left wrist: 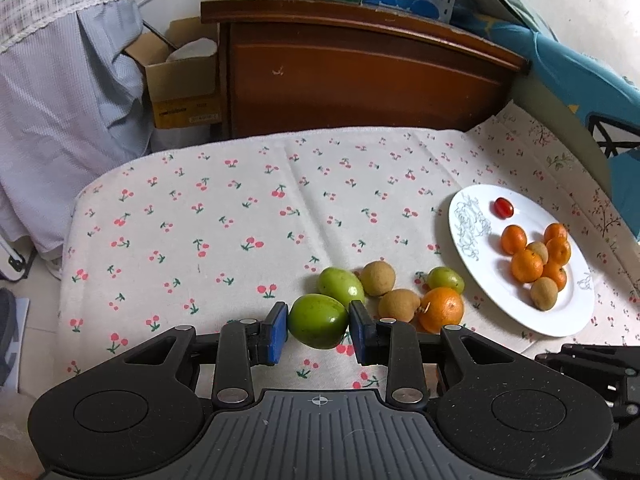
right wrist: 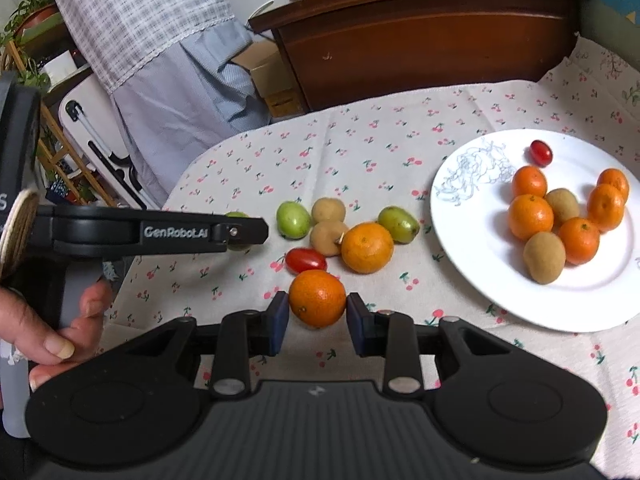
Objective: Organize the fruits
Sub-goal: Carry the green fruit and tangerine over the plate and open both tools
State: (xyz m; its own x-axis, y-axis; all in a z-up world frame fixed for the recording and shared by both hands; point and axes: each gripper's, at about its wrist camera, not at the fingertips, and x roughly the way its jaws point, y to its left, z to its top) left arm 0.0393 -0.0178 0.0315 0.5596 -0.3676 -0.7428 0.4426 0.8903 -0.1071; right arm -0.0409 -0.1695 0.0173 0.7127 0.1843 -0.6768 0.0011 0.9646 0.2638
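My left gripper [left wrist: 318, 322] is shut on a green fruit [left wrist: 318, 321], its blue pads pressing both sides. My right gripper [right wrist: 317, 305] is shut on a small orange [right wrist: 317, 303] just above the cherry-print cloth. Loose on the cloth lie a second green fruit [right wrist: 293, 219], a third green one [right wrist: 398, 224], two brown fruits [right wrist: 329, 224], an orange [right wrist: 367, 247] and a red cherry tomato [right wrist: 306, 260]. The white plate [right wrist: 472, 216] at the right holds several oranges, two brown fruits and a cherry tomato [right wrist: 541, 153]. The left gripper's arm [right wrist: 160, 234] crosses the right wrist view, hiding most of its fruit.
A hand [right wrist: 52, 332] holds the left gripper's handle at the left edge. A dark wooden headboard [left wrist: 360, 76] stands behind the table, with a cardboard box [left wrist: 182, 80] and a hanging checked cloth [right wrist: 152, 40] to its left. The table edge curves round at the left.
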